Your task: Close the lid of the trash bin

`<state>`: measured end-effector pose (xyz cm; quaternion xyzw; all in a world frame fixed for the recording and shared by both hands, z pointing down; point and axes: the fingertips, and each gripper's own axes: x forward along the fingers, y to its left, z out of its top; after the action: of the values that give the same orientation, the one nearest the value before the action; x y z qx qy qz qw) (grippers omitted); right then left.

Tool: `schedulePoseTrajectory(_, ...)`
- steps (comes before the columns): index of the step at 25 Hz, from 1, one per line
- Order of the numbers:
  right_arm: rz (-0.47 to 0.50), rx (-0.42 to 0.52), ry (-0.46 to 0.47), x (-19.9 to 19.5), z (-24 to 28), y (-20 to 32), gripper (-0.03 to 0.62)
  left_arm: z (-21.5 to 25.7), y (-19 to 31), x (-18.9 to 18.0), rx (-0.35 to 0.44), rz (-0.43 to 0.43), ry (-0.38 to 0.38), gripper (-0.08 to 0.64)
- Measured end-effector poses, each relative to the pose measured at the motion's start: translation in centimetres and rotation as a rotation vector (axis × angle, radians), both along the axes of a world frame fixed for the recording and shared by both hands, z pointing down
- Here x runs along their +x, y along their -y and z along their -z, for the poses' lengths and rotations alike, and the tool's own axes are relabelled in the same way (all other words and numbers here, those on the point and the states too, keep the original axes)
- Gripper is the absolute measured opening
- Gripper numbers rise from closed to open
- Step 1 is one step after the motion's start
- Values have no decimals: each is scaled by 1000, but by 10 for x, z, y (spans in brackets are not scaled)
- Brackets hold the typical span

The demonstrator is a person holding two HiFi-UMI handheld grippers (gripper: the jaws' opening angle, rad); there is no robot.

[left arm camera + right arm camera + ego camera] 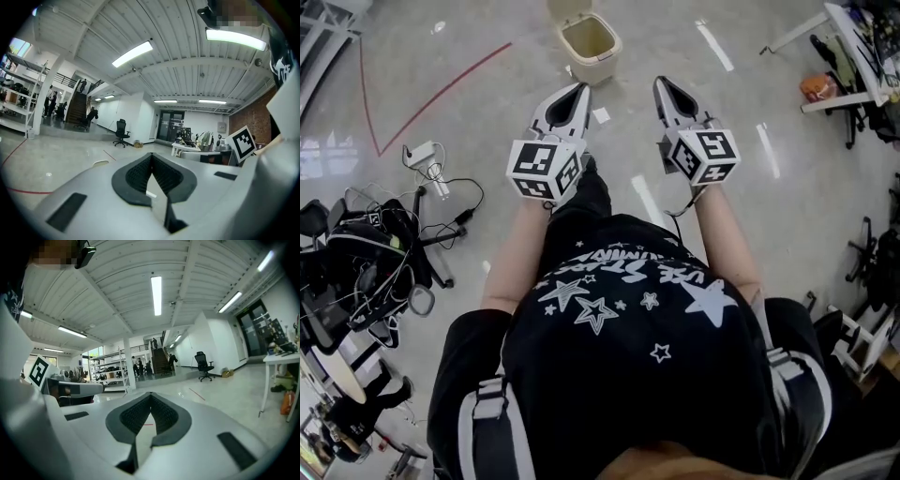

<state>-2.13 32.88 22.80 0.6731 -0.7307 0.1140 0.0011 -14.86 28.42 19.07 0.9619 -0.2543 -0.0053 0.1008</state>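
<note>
Glossy grey floor (469,122) with open-lidded cream trash bin (598,67) ahead of left gripper (580,87) and right gripper (662,82), fingers (136,174) clenched.

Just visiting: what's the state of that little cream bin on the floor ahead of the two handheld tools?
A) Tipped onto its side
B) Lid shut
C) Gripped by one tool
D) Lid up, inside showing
D: in the head view the trash bin stands upright with its lid raised at the far side, and the left gripper and right gripper are short of it.
</note>
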Motion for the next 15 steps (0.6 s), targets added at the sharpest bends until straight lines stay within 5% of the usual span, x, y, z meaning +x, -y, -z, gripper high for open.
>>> schedulePoseTrajectory(15, -39, -74, 10, 33, -7, 166, 5, -13, 172, 27, -65, -8, 1, 11)
